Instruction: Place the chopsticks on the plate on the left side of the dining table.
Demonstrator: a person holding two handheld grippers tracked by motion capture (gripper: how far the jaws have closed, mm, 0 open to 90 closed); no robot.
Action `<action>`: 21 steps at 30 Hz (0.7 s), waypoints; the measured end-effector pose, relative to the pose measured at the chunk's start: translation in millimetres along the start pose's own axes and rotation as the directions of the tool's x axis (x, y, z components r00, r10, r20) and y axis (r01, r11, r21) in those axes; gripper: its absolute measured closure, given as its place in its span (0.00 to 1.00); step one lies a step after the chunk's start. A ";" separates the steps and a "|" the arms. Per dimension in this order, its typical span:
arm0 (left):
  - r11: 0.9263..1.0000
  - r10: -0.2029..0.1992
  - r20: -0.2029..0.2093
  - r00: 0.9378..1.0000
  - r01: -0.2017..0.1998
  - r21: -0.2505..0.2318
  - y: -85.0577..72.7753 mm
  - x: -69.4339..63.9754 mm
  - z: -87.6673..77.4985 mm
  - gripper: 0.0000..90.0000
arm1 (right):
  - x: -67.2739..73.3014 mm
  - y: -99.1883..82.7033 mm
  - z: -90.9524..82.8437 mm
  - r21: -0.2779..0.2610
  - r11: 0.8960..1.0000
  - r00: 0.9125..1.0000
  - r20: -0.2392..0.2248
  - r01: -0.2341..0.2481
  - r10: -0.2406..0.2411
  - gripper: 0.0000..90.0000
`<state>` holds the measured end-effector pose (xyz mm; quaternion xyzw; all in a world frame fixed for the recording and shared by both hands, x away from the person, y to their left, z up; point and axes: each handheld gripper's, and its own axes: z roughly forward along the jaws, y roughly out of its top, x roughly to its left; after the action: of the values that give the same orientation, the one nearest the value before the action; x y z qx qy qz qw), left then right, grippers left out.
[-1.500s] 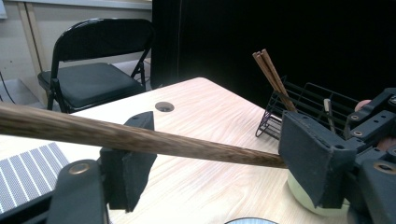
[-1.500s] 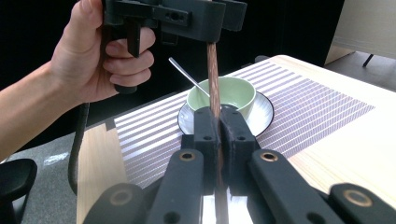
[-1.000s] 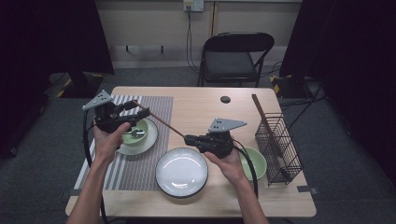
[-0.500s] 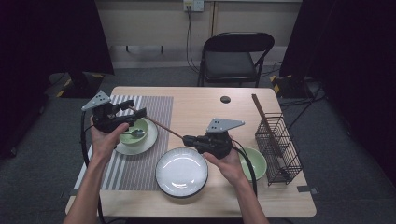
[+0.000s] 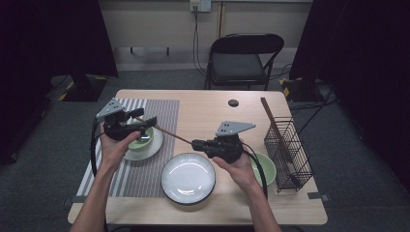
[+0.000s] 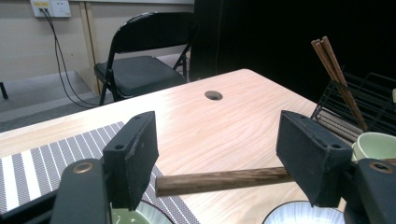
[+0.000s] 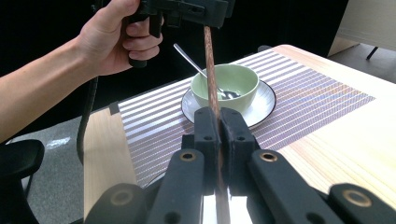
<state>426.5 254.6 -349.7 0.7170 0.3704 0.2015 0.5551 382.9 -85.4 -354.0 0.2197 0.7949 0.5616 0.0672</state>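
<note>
Right gripper [image 5: 198,144], jaws pressed together on a brown chopstick [image 5: 169,133] held above the desk [image 5: 212,108] middle, its far end lying between, untouched by, the spread jaws of the left gripper [image 5: 152,121], above the green bowl [image 7: 224,84].

I see a dark brown chopstick [image 6: 224,180] with a wood grain. My two grippers, the left gripper [image 5: 145,122] and the right gripper [image 5: 197,143], are black, each with a grey plate on top. The table [image 5: 208,111] is light wood. The placemat [image 5: 159,108] has grey and white stripes. A pale green bowl [image 7: 229,81] sits on a white saucer [image 7: 261,105] with a dark rim. The big plate [image 5: 188,178] is white with a dark rim. Another bowl [image 5: 267,169] is pale green. The wire basket [image 5: 290,150] is black, and the chair [image 5: 241,63] is black.
</note>
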 end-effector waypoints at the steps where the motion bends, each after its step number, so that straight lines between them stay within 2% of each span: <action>1: 1.000 0.004 0.002 1.000 -0.004 0.004 -1.0 0.2 0.5 0.32 | 0.1 0.1 -0.3 0.001 1.000 1.000 0.000 -0.001 0.001 0.96; 8: 1.000 -0.001 0.005 1.000 0.001 0.027 -8.9 1.0 2.9 0.33 | -0.3 0.6 -1.8 0.003 1.000 1.000 0.002 -0.014 0.014 0.96; 10: 1.000 -0.009 0.000 1.000 0.009 0.017 -8.9 1.1 2.4 0.33 | -0.6 0.4 -1.6 0.007 1.000 1.000 0.003 -0.013 0.013 0.96; 12: 1.000 -0.024 0.015 1.000 0.024 -0.005 -7.2 -0.3 0.0 0.33 | -2.0 0.1 -1.4 0.010 1.000 1.000 0.009 -0.017 0.017 0.96; 17: 0.999 0.010 0.061 0.998 -0.008 -0.037 -1.6 -10.1 -3.6 0.32 | -4.8 -0.4 -0.2 0.012 0.999 0.999 0.019 -0.029 0.029 0.96; 19: 0.999 0.041 0.094 0.995 -0.038 -0.035 -1.3 -14.2 -2.8 0.31 | -5.2 -0.5 0.4 0.015 0.999 0.999 0.025 -0.031 0.030 0.96; 20: 0.999 0.044 0.098 0.994 -0.041 -0.032 -1.6 -16.1 -2.0 0.31 | -5.2 -0.4 0.7 0.016 0.999 0.999 0.025 -0.030 0.030 0.96; 21: 0.998 0.065 0.108 0.992 -0.062 -0.025 -2.0 -17.6 -0.4 0.30 | -5.0 -0.3 0.7 0.016 0.999 0.999 0.025 -0.030 0.030 0.96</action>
<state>414.3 241.8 -349.4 0.7323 0.3143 0.1836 0.5756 387.6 -87.0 -355.3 0.2390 0.7952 0.5532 0.0667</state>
